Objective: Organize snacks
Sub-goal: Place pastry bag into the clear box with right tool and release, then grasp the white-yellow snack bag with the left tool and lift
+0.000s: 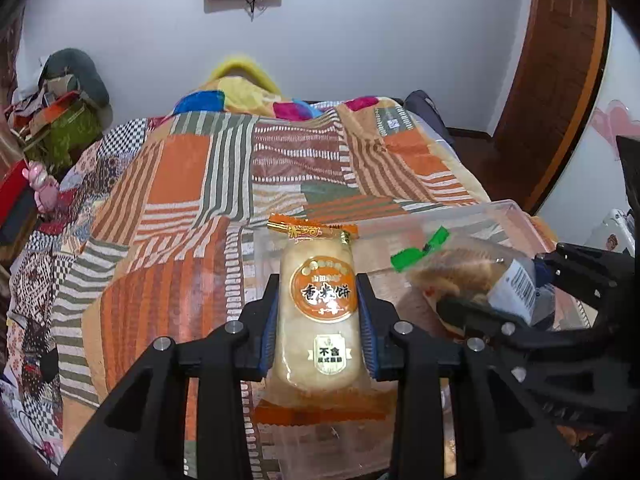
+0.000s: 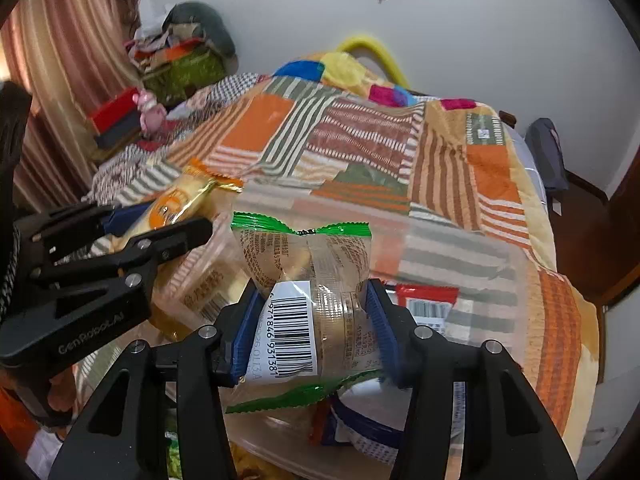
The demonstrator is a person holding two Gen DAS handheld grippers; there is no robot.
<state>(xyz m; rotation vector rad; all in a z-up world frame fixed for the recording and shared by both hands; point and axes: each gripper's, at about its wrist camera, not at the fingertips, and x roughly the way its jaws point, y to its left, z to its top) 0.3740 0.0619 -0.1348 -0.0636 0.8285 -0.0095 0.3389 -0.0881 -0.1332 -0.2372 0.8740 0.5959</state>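
Note:
My left gripper (image 1: pixel 318 308) is shut on an orange-trimmed rice cracker packet (image 1: pixel 318 320), held upright over the left end of a clear plastic bin (image 1: pixel 500 210) on the bed. My right gripper (image 2: pixel 310 320) is shut on a green-trimmed clear snack packet (image 2: pixel 304 280) with a barcode label, held over the same bin (image 2: pixel 460 240). The right gripper (image 1: pixel 516 300) and its packet (image 1: pixel 460 268) show at the right of the left wrist view. The left gripper (image 2: pixel 168 220) and its cracker packet (image 2: pixel 180 200) show at the left of the right wrist view.
The bin holds a red-edged packet (image 2: pixel 428 300) and a blue-edged packet (image 2: pixel 360 432). It rests on a patchwork quilt (image 1: pixel 240 168) that covers the bed. Clutter (image 1: pixel 60 112) is piled by the wall at the left. A wooden door frame (image 1: pixel 560 80) stands at the right.

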